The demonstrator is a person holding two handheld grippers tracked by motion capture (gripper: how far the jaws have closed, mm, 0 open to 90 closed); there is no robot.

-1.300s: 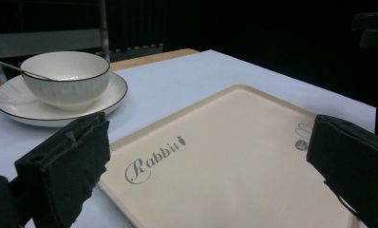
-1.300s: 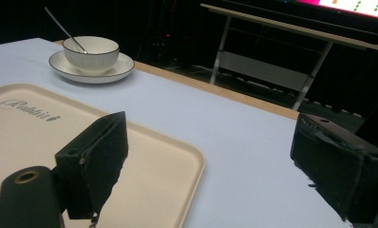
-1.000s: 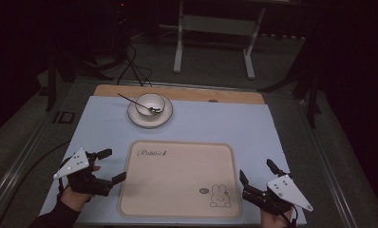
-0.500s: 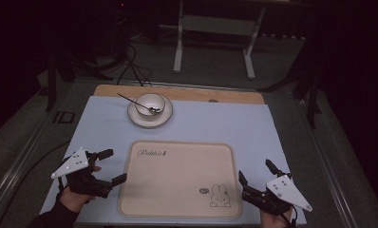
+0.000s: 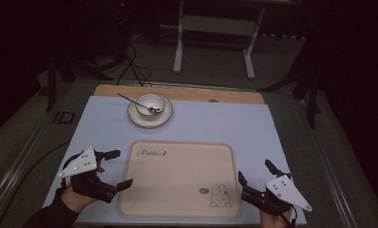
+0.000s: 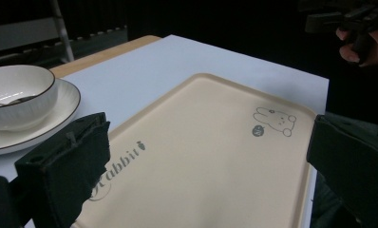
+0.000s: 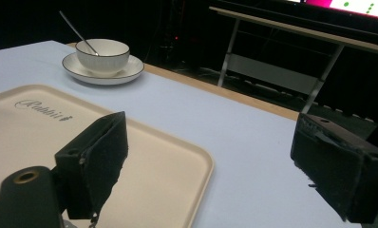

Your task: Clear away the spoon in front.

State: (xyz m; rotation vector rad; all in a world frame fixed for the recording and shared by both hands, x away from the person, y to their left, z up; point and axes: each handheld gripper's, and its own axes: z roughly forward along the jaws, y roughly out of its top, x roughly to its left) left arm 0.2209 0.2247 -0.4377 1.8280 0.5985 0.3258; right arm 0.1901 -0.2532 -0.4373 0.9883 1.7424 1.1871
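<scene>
My left tool (image 5: 115, 168) and right tool (image 5: 256, 176) gape beside the bare tray (image 5: 177, 176); the bowl (image 5: 149, 103) on its saucer (image 5: 138, 118) holds a spoon (image 5: 136, 102).

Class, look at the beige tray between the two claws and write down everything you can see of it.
The tray is a flat beige rectangle with rounded corners and a low raised rim, smooth like plastic. "Rabbit" is printed at its far left corner, a small rabbit drawing near its right front corner. It lies level and empty on the pale blue table cover, nearer than the bowl. The left claw and right claw flank it, open; contact cannot be judged.
</scene>
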